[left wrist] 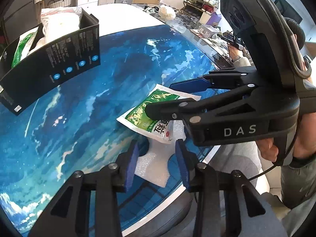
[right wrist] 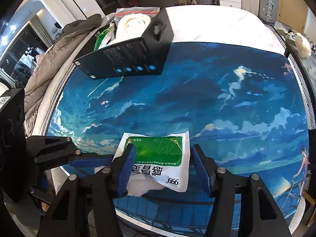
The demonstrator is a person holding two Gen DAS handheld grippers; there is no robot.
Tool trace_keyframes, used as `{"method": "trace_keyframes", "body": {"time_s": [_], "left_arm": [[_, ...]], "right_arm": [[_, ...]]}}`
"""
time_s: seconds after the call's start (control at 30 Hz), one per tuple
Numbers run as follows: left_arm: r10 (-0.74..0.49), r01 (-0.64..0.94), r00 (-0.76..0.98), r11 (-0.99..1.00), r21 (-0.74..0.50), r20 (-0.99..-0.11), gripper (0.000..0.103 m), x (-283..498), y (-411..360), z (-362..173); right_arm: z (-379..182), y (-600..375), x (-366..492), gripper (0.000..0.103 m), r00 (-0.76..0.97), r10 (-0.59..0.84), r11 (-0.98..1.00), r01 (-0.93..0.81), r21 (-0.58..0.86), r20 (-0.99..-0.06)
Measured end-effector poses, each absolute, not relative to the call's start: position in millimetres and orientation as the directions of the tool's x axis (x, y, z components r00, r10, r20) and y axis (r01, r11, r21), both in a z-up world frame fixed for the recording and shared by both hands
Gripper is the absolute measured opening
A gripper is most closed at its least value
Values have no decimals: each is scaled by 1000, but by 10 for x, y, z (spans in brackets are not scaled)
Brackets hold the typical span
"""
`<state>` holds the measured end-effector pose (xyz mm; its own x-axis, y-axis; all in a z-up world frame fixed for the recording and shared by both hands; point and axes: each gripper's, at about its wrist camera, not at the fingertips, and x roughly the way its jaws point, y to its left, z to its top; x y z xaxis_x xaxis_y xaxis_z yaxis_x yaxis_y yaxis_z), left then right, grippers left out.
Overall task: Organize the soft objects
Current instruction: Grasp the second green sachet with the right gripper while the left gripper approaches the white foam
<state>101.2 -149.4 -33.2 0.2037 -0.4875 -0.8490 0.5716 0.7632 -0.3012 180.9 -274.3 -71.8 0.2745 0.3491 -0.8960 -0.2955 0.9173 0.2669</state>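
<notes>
Green-and-white medicine sachet (right wrist: 158, 158): lies flat on the blue sky-print mat (right wrist: 197, 102) at the counter's near edge, partly over a white foam block (left wrist: 156, 164). Right claw (right wrist: 163, 167): spread wide, one finger on each side of the sachet, not pinching it. Left claw (left wrist: 157, 162): spread, straddling the foam block just short of the sachet. Black box (right wrist: 134, 57): far side of the mat, well apart, holding bagged soft goods.

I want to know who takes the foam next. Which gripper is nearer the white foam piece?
Left. The left gripper is open with its fingers either side of the white foam piece. The right gripper is open around the green sachet lying partly on it.
</notes>
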Motion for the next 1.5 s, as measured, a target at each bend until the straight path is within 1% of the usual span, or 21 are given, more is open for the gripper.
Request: {"method": "trace_keyframes", "body": {"time_s": [0.07, 0.13, 0.17, 0.33, 0.43, 0.6, 0.7, 0.8, 0.87, 0.93, 1.0, 1.1, 1.23, 1.27, 1.33, 1.37, 1.43, 1.5], "left_arm": [[-490, 570, 204, 763, -304, -847, 36, 999, -1428, -320], [-490, 561, 205, 768, -308, -848, 36, 993, -1344, -308], [-487, 556, 207, 772, -307, -849, 36, 1001, -1319, -312], [-463, 519, 239, 804, -291, -853, 37, 989, -1027, -291], [-462, 487, 252, 820, -301, -850, 37, 1028, -843, -317], [-425, 429, 299, 860, -278, -854, 37, 1089, -574, -333], [-390, 403, 335, 882, -243, -858, 37, 1110, -450, -319], [-331, 370, 392, 911, -182, -859, 37, 1119, -348, -298], [-323, 358, 401, 917, -178, -857, 37, 1136, -295, -307], [-318, 333, 409, 925, -184, -855, 37, 1157, -248, -318], [-290, 307, 425, 937, -165, -857, 37, 1173, -198, -314], [-249, 270, 448, 953, -136, -859, 37, 1185, -87, -311], [-240, 212, 453, 964, -158, -859, 37, 1183, 102, -344], [-241, 208, 451, 965, -162, -859, 37, 1173, 130, -346], [-230, 205, 457, 967, -150, -859, 48, 1142, 175, -331], [-227, 207, 461, 968, -145, -858, 51, 1141, 156, -322], [-233, 223, 464, 964, -142, -854, 51, 1128, 128, -300], [-241, 253, 472, 958, -131, -848, 52, 1111, 64, -264]], "right_arm": [[-739, -2680, 1817, 60, 272, 353, 914, -303, 269, -895], [-742, -2647, 1836, 64, 278, 352, 915, -302, 266, -894], [-742, -2633, 1849, 64, 281, 352, 916, -300, 267, -893], [-748, -2588, 1900, 65, 289, 347, 919, -294, 262, -892], [-750, -2542, 1903, 65, 293, 326, 923, -303, 236, -899], [-759, -2490, 1886, 65, 295, 304, 927, -312, 210, -906], [-758, -2451, 1883, 65, 271, 347, 912, -320, 256, -898], [-719, -2387, 1875, 66, 272, 382, 898, -334, 286, -883], [-693, -2277, 1899, 71, 275, 397, 891, -344, 295, -876], [-681, -2126, 1914, 78, 274, 408, 882, -364, 299, -871], [-674, -1926, 1944, 83, 269, 431, 866, -392, 312, -861], [-695, -1670, 2005, 84, 280, 422, 866, -404, 293, -862], [-794, -1446, 2161, 84, 272, 410, 869, -405, 284, -870], [-823, -1396, 2188, 84, 270, 400, 870, -411, 271, -876], [-835, -1337, 2177, 83, 282, 380, 869, -435, 236, -881], [-831, -1331, 2179, 80, 280, 381, 867, -438, 236, -881], [-823, -1373, 2176, 64, 263, 414, 854, -444, 272, -872], [-830, -1448, 2164, 60, 244, 440, 846, -434, 308, -864]]}}
